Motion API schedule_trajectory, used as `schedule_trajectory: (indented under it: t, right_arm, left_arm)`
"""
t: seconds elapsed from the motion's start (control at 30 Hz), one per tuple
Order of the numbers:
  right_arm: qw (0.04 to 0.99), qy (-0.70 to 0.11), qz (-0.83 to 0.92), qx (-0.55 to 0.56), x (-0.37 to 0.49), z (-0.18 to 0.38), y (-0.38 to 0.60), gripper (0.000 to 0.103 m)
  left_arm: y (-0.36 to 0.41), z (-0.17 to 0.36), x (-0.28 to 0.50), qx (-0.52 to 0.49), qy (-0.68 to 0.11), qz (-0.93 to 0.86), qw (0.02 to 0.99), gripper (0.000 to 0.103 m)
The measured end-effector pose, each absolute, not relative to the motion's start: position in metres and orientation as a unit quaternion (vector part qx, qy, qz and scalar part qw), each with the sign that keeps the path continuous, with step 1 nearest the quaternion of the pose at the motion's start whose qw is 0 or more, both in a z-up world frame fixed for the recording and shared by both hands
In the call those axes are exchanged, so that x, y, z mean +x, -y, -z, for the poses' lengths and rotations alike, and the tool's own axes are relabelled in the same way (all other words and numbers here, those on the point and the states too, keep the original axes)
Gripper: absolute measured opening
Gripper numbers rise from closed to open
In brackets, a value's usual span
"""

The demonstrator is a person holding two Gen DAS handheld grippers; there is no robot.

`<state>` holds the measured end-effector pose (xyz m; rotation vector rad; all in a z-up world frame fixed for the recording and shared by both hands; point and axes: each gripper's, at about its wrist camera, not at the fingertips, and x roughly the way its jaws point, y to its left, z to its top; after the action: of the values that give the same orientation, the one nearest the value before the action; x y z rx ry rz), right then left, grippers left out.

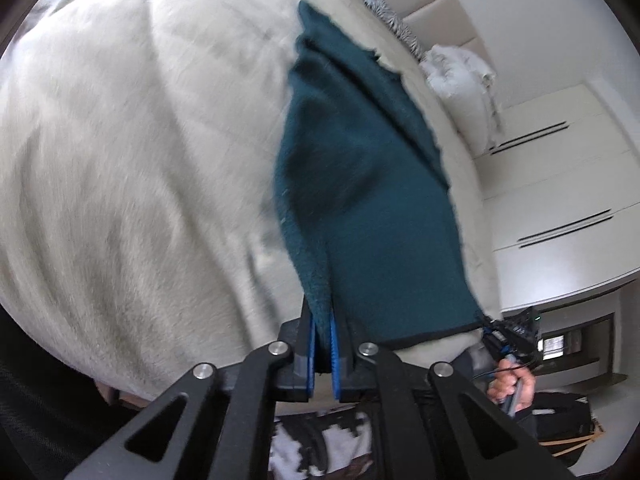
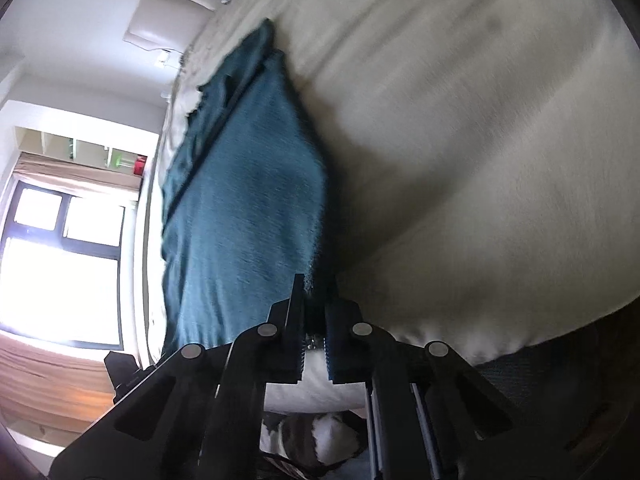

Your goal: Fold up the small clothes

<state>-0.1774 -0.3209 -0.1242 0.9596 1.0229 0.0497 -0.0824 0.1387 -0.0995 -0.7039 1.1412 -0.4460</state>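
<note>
Two grippers, one teal garment, and we've got both on it; the left gripper [image 1: 323,340] has its blue-padded fingers pressed together on a corner of the teal garment [image 1: 360,184], the cloth running away from the jaws toward twelve o'clock over the white bedspread [image 1: 120,152]; in the same view, down at four o'clock, we catch the right gripper [image 1: 505,334] in the person's hand [image 1: 510,388] at the garment's other near corner, the dark-edged hem strung between the two. From the right wrist camera, the right gripper [image 2: 316,320] pinches a fold of the teal garment [image 2: 248,200] as well, jaws nearly closed around it, cloth stretching up toward eleven o'clock with the bedspread [image 2: 480,160] filling the right-hand side. Pillows [image 1: 460,76] sit at two o'clock in the left view, white cabinet doors [image 1: 560,208] at three; a bright window [image 2: 60,260] glows at nine o'clock in the right view. No brand, label or lettering that we can read anywhere; motion blur smears the fabric.
</note>
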Motion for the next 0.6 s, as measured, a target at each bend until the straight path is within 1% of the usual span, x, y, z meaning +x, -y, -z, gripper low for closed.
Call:
schedule_trajectory:
  t: [0.27, 0.6]
  right_arm:
    - [0.796, -0.42, -0.062, 0.431, -0.153, 0.082, 0.31, 0.006]
    - [0.828, -0.375, -0.062, 0.413, -0.086, 0.048, 0.317, 0.006]
  left_arm:
    - [-0.156, 0.066, -0.068, -0.401, -0.458, 0.236, 0.758, 0.006]
    - [-0.161, 0.047, -0.013, -0.445, -0.418, 0.239, 0.755, 0.006]
